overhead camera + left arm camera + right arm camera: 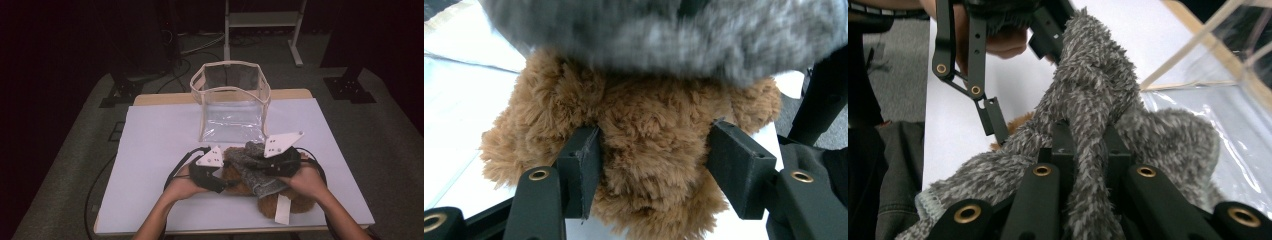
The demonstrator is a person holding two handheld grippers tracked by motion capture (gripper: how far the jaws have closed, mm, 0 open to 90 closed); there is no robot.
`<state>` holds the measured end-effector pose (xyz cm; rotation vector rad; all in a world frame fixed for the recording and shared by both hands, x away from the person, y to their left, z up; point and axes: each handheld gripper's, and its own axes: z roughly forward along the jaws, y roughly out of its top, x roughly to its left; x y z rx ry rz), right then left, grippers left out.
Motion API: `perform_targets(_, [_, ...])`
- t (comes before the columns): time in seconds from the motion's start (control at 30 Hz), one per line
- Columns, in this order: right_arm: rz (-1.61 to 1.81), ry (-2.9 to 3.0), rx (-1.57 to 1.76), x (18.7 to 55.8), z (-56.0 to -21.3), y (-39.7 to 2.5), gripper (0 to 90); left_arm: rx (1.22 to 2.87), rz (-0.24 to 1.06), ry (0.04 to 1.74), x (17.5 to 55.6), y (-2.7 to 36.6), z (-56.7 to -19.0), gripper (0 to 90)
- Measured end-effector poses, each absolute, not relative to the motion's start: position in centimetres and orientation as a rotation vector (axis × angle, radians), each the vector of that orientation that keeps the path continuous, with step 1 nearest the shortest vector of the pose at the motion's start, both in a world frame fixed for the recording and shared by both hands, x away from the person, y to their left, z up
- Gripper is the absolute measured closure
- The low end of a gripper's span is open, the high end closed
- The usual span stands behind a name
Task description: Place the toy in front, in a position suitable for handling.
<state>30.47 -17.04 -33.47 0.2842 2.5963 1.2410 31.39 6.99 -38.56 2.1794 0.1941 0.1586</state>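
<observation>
A grey fuzzy sock (256, 172) lies draped over a brown plush item (272, 204) at the front middle of the white sheet. My right gripper (267, 167) is shut on a raised fold of the sock (1093, 90), which runs up between its jaws (1088, 145). My left gripper (227, 184) stands open with its jaws on either side of a lump of brown plush (649, 135); the grey sock (664, 35) hangs blurred just above. The left gripper (1020, 80) also appears in the right gripper view, jaws spread wide beside the sock.
A clear plastic bag with beige trim (230, 100) stands open at the back middle of the white sheet (155, 150). A white tag (282, 210) hangs off the brown plush near the front edge. Cables trail from both grippers.
</observation>
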Motion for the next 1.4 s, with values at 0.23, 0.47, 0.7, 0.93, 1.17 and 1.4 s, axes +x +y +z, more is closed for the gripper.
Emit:
perform_targets(0.23, [1.208, 2.625, 0.320, 30.6, -34.6, -18.3, 80.6, 2.173, 0.165, 0.196, 31.5, 7.4, -38.5, 39.7])
perform_targets(0.47, [1.188, 2.631, 0.272, 30.4, -34.3, -17.1, 80.5, 2.180, 0.169, 0.197, 31.5, 7.1, -38.5, 39.5])
perform_targets(0.7, [1.219, 2.660, 0.205, 30.7, -34.7, -14.3, 80.4, 2.179, 0.165, 0.192, 31.4, 7.3, -38.6, 39.1])
perform_targets(0.93, [1.200, 2.662, 0.256, 30.2, -34.7, -17.2, 80.3, 2.172, 0.176, 0.193, 31.2, 7.4, -38.4, 38.7])
perform_targets(1.17, [1.195, 2.657, 0.251, 30.1, -34.6, -16.8, 80.3, 2.175, 0.167, 0.196, 31.2, 7.2, -38.6, 38.5])
perform_targets(1.4, [1.209, 2.654, 0.229, 31.0, -34.4, -15.6, 80.4, 2.164, 0.147, 0.193, 31.1, 7.5, -38.9, 37.8])
